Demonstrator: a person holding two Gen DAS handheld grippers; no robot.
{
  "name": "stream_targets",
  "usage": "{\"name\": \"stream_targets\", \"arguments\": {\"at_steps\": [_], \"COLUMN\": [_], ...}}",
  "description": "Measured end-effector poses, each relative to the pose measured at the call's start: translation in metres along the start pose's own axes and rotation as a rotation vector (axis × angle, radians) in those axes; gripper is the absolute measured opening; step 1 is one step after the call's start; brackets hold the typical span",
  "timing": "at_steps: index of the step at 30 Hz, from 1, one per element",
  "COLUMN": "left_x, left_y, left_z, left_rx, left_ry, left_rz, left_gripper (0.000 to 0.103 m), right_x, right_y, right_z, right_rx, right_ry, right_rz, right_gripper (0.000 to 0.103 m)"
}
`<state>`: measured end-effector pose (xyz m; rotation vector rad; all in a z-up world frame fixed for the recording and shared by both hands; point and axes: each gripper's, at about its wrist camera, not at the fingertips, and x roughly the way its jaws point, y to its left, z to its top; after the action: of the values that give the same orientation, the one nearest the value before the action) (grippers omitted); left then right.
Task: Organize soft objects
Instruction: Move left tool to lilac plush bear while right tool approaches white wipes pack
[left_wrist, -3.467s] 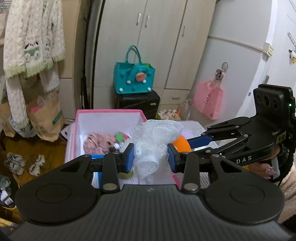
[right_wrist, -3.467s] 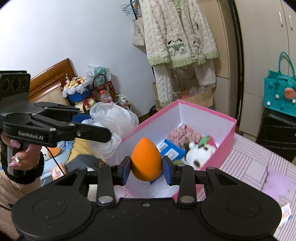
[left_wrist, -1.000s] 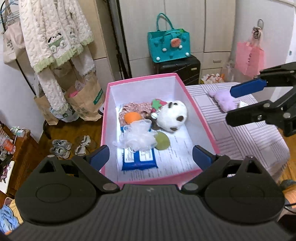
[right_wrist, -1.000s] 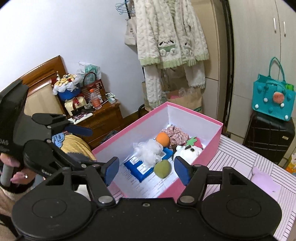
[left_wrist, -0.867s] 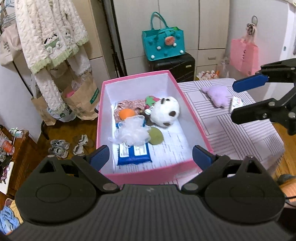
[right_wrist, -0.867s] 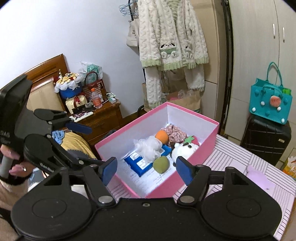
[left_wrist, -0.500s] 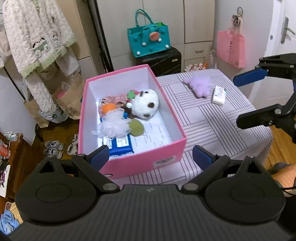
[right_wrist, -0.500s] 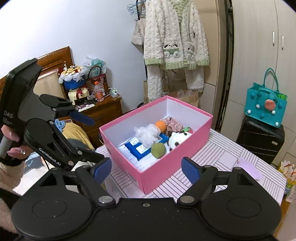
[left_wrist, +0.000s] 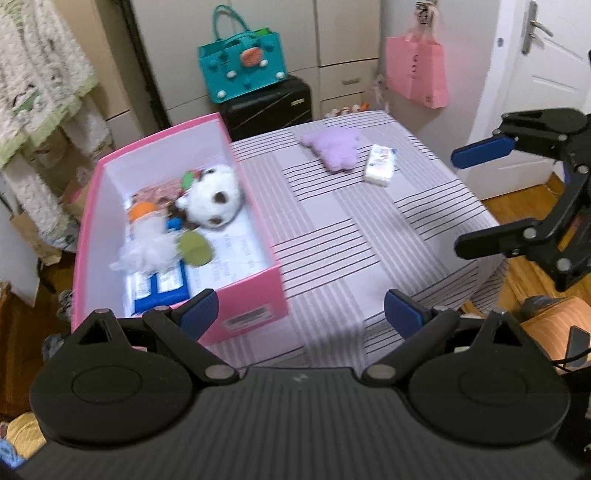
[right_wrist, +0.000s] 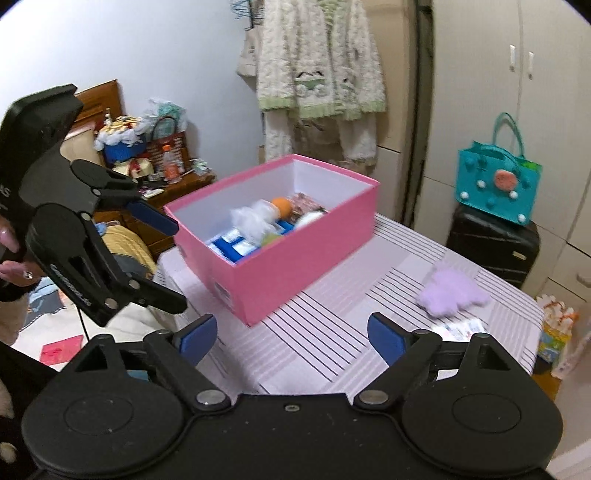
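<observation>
Soft objects mostly sit inside the pink box (left_wrist: 255, 291): a white plush (left_wrist: 212, 201), a white mesh puff (left_wrist: 147, 247), an orange sponge (left_wrist: 142, 210), a green pad (left_wrist: 194, 251). Left out on the striped tabletop (left_wrist: 351, 258) are the purple plush (left_wrist: 332, 149) and, just beside it, a tissue packet (left_wrist: 380, 164), so I judge the job well along. The packet's long axis runs away from the camera. Left claw (left_wrist: 301, 312) gapes wide, empty; right claw (right_wrist: 291, 338), jaws just widened, holds nothing.
</observation>
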<state>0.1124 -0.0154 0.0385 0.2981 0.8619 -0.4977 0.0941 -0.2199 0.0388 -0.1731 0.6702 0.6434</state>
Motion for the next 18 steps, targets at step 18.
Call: {"name": "stream_targets", "arguments": {"at_steps": [18], "left_x": [0.072], "left_y": [-0.041], "left_z": [0.05], "left_rx": [-0.015], "left_ry": [-0.201], "left_rz": [-0.131], "left_gripper": [0.096], "right_x": [0.027], "right_y": [-0.093], "right_z": [-0.079], "right_rx": [0.127], "right_ry": [-0.12], "right_rz": [-0.147], "right_gripper": [0.091]}}
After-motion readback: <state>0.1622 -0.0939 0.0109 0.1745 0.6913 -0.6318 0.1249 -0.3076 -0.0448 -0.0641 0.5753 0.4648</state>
